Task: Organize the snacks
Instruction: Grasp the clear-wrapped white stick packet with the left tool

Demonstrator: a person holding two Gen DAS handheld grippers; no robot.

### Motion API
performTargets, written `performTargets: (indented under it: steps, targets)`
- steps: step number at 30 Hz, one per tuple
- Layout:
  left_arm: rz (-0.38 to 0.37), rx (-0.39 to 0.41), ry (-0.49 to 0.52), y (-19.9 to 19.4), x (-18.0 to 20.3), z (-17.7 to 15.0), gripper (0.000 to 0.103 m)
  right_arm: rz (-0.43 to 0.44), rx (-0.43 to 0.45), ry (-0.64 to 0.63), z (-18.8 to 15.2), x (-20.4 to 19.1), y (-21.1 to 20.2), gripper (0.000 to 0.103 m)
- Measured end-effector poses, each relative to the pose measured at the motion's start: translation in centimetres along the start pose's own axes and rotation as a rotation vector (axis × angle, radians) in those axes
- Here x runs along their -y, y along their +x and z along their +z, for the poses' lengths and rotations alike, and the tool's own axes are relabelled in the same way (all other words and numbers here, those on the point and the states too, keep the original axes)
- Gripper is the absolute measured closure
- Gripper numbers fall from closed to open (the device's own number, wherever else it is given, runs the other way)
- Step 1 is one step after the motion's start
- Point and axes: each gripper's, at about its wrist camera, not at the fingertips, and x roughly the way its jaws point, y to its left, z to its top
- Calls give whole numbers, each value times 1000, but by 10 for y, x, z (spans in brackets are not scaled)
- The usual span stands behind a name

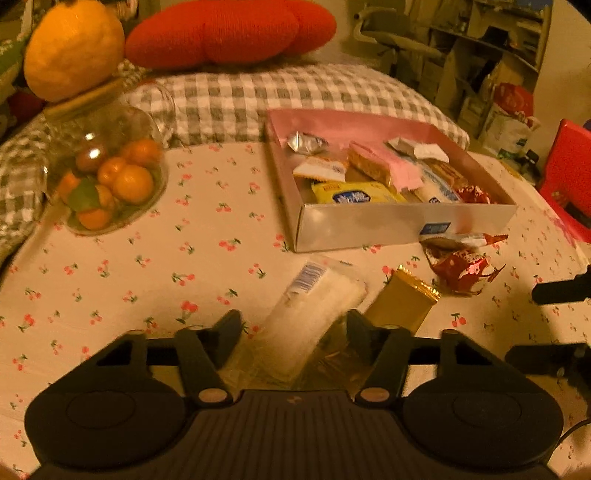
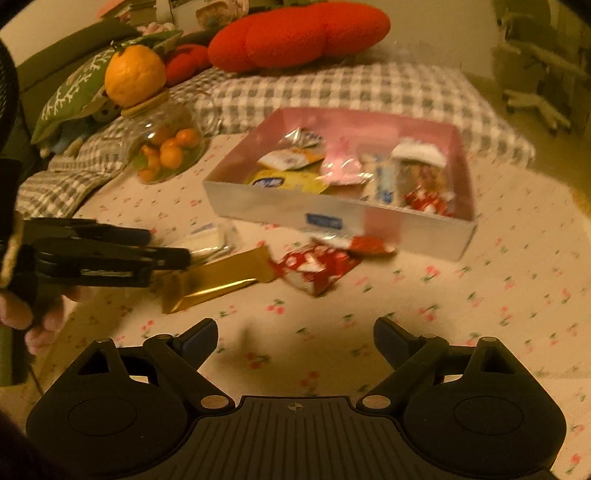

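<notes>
Left gripper (image 1: 293, 326) narrowed onto white snack packet (image 1: 317, 299) on the cherry-print tablecloth (image 1: 155, 258), before the snack box (image 1: 402, 221); right gripper (image 2: 295, 336) wide, empty

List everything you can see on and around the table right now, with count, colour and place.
snack box: one, silver outside, pink inside, on the tablecloth, holding mixed wrapped snacks
white snack packet: one, between the left gripper's fingers
gold packet: one, beside the white packet
red-and-white packets: two or so, in front of the box
glass fruit jar: one, clear, oranges inside, table's far left
red cushion: one, on the checked bedding behind
left gripper: black, closed around the white packet
right gripper: black, open, empty, over bare cloth
</notes>
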Motion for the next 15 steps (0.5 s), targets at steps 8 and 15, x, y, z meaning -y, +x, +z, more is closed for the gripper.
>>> performTargets:
  steps: [8,15]
  targets:
    - [3,-3,-31,-4,-8,0,73,-1,-13,39,6,-16,16,10]
    - [77,-4,-80,-14,-27,-6,77,7,-28,150,12,-32,38,10]
